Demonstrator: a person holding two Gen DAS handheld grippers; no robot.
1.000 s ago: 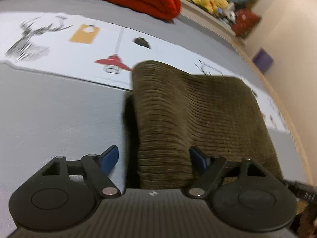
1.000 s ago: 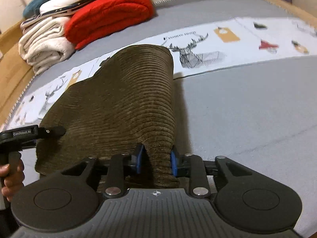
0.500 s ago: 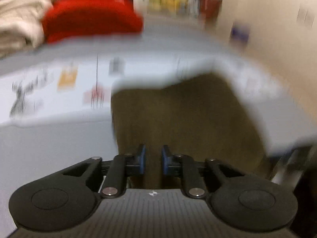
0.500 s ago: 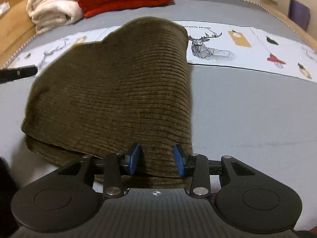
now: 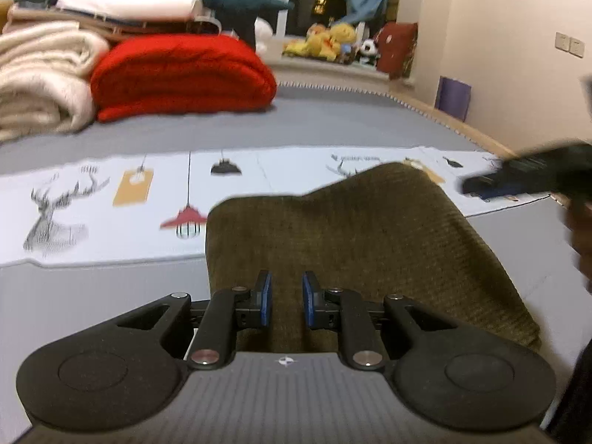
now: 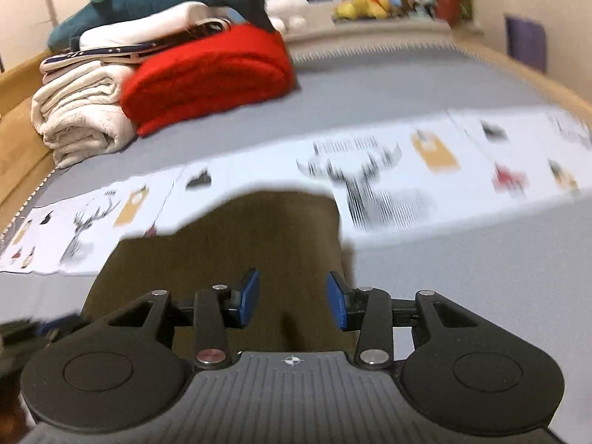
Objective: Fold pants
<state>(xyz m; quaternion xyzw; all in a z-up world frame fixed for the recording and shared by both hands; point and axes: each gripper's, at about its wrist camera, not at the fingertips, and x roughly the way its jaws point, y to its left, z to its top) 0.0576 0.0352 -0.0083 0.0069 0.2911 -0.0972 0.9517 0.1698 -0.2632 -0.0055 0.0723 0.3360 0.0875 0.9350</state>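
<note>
The olive corduroy pants (image 5: 351,240) lie folded on the grey bed cover (image 5: 333,118). My left gripper (image 5: 285,303) sits at their near left edge. Its blue pads stand close together with a strip of the fabric pinched between them, and the jaws are opening slightly. My right gripper (image 6: 292,301) is over the near right part of the pants (image 6: 240,244). Its jaws are opening, and the pads stand apart from the cloth that shows between them. The right tool's dark body (image 5: 525,174) appears blurred at the right of the left wrist view, with a hand (image 5: 582,236) below it.
A folded red blanket (image 5: 181,74) and cream blankets (image 5: 40,77) are stacked at the far side, with more folded cloth on top. A white printed strip (image 5: 111,199) crosses the cover behind the pants. A wooden bed rail (image 6: 22,140) runs along the left, and a wall (image 5: 499,55) stands to the right.
My left gripper went from wide open to closed on the pants' near edge, rolling and lifting. My right gripper's pads spread off the fold they pinched, and that view rose, now blurred.
</note>
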